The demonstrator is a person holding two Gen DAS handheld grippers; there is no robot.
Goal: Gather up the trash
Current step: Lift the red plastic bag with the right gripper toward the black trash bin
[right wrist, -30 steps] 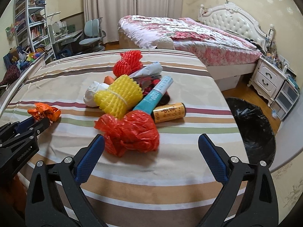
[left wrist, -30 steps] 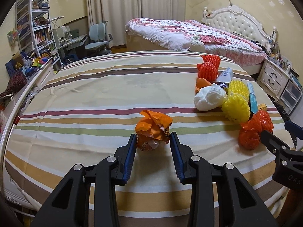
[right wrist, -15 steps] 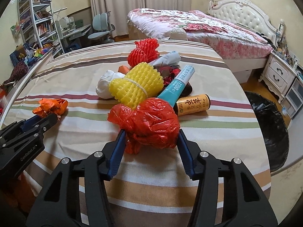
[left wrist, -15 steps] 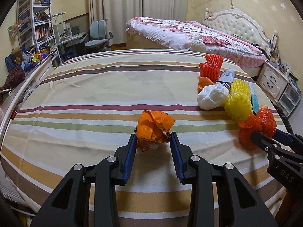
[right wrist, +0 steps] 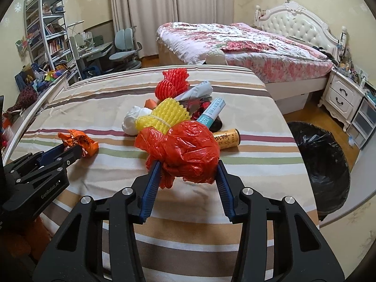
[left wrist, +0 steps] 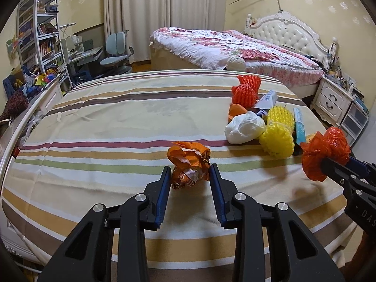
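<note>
With the right gripper, just closing, clamped on a crumpled red plastic bag and the left gripper pinching a crumpled orange foil wrapper, either slippery wad could slide free before the black-lined bin.

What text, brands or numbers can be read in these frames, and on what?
"GenRobot.AI": on the left gripper body, right wrist view.
"DAS": cut off at the frame edge, on the right gripper body, left wrist view.
"1200": on the teal and white tube; its smaller print is unreadable.
Yellow can: dark characters, too blurred to read.
Orange wrapper: print illegible.
</note>
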